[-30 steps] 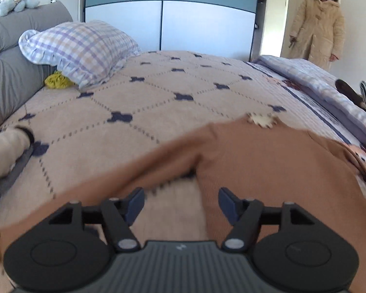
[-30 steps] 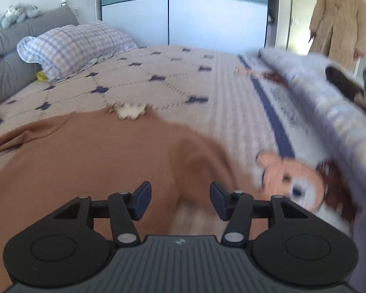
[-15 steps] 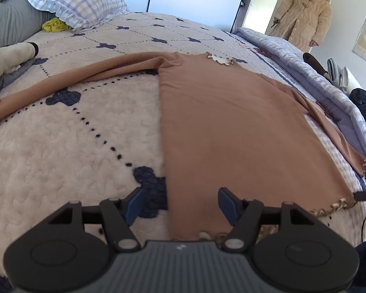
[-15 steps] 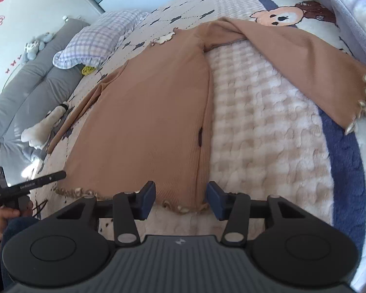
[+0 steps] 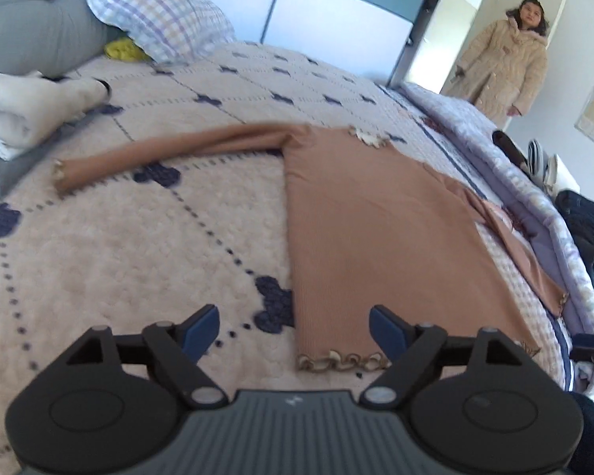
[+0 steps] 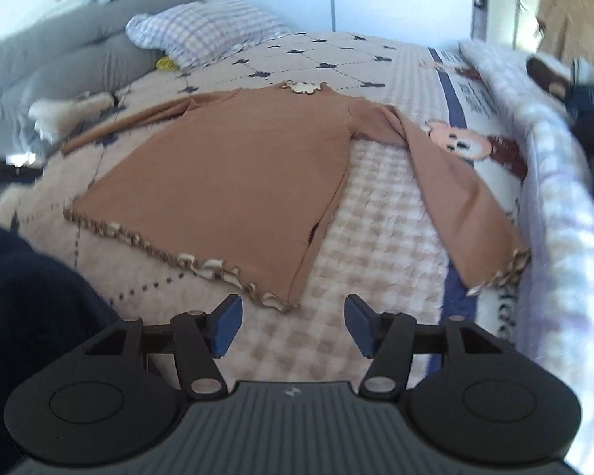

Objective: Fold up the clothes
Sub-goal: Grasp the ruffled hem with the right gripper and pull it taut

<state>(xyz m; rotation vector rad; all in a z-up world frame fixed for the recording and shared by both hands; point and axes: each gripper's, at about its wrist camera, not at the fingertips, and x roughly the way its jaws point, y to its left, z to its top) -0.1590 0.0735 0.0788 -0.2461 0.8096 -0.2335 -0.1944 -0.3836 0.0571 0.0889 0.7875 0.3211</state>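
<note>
Both grippers, left (image 5: 295,326) and right (image 6: 293,322), have just been opened wide, empty, near the top's (image 6: 233,182) hem. Risk: bedspread (image 5: 138,237) pinched along with the thin hem, dragging the flat top askew.

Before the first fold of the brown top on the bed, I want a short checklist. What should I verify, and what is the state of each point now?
1. Brown top lies flat, body spread out: ok.
2. Both sleeves extended, left sleeve and right sleeve away from the body: ok.
3. Left tongs open and empty, jaws just opened further, nothing between them: ok.
4. Right tongs open and empty, jaws just opened further, above the bedspread near the hem corner: ok.
5. Ruffled hem straight, without a turned-up part: cannot tell, picture is blurred.
6. Fold area free: the cream garment lies apart from the left sleeve: ok.
</note>
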